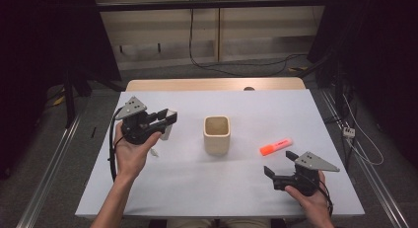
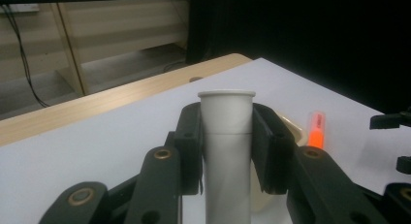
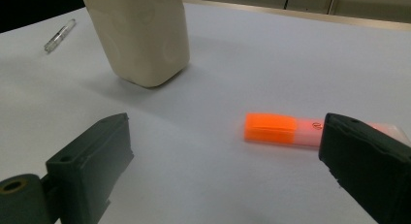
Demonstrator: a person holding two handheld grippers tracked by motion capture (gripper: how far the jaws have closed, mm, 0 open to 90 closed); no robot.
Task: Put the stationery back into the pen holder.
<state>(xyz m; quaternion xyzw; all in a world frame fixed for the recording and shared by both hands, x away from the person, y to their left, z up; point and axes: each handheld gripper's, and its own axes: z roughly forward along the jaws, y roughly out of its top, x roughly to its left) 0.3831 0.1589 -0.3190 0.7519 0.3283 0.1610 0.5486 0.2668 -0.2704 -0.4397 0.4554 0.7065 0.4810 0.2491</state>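
Note:
My left gripper is shut on a white tube with a rimmed cap, held upright over the table's left side. In the left gripper view the tube stands clamped between the black jaws of that gripper. A cream square cup stands at the table's middle. To its right lies an orange highlighter. My right gripper is open just in front of the highlighter. In the right gripper view the highlighter lies ahead of the spread jaws of the right gripper, near the right jaw, with the cup farther off.
A small clear pen-like piece lies on the white table by the left hand, seen far left past the cup. A wooden strip runs along the far edge. Cables lie on the floor beyond.

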